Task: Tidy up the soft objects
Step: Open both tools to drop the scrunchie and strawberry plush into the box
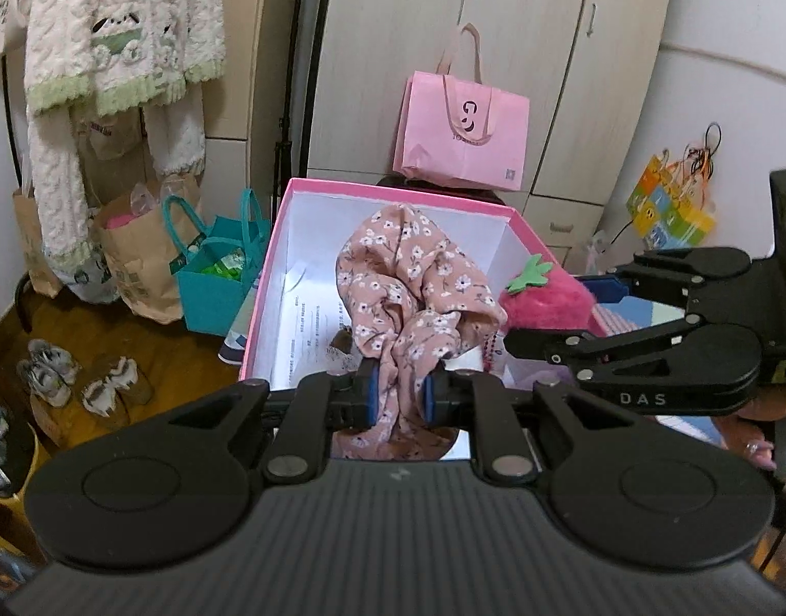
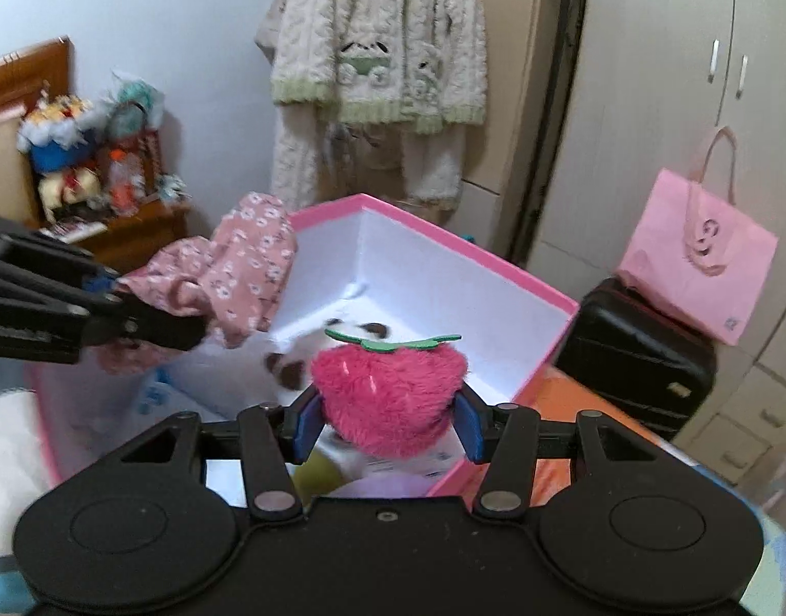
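My left gripper (image 1: 397,398) is shut on a pink floral cloth (image 1: 408,277) and holds it over the open pink box (image 1: 393,197). The cloth also shows in the right wrist view (image 2: 239,267), hanging from the left gripper (image 2: 152,328) at the box's left edge. My right gripper (image 2: 388,423) is shut on a fluffy pink strawberry plush (image 2: 388,390) with a green leaf, above the near right corner of the pink box (image 2: 444,251). In the left wrist view the strawberry (image 1: 542,297) sits at the box's right rim beside the right gripper (image 1: 572,308). A white and brown plush (image 2: 290,364) lies inside the box.
A pink paper bag (image 1: 459,128) stands on a black suitcase (image 2: 634,359) behind the box, before a wardrobe. Paper bags and a teal bag (image 1: 213,277) stand on the floor at left, with shoes (image 1: 80,374). A fleece garment (image 2: 382,41) hangs behind. A wooden nightstand (image 2: 136,236) holds toys.
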Action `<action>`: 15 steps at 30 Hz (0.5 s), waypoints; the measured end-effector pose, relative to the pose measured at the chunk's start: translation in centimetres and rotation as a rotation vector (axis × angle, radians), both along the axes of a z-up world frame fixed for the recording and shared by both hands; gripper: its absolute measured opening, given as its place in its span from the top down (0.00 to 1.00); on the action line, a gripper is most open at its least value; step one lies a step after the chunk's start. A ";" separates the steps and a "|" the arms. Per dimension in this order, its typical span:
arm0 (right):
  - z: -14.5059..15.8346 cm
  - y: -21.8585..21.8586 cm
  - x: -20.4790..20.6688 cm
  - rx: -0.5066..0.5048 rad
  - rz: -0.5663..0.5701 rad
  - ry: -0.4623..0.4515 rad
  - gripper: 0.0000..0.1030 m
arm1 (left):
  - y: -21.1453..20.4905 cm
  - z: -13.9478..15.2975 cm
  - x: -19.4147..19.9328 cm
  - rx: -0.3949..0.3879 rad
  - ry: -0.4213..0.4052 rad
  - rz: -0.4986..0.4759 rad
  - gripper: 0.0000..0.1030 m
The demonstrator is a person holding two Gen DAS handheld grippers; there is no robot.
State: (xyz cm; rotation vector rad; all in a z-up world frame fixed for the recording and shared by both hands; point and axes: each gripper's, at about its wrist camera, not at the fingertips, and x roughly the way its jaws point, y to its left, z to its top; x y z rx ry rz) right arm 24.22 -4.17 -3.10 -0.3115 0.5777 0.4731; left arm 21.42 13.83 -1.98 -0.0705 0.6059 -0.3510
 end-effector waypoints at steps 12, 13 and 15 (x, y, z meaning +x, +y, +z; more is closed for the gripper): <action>0.1 -0.3 -0.4 0.012 -0.008 -0.035 0.37 | -0.6 -0.2 -0.1 0.051 -0.010 0.022 0.54; 0.3 -0.5 -0.5 0.018 -0.013 -0.045 0.37 | -0.4 -0.3 -0.2 0.037 -0.003 0.031 0.53; 0.5 -1.1 -1.0 0.045 -0.032 -0.063 0.37 | -0.4 -0.3 -0.5 0.034 0.002 0.049 0.51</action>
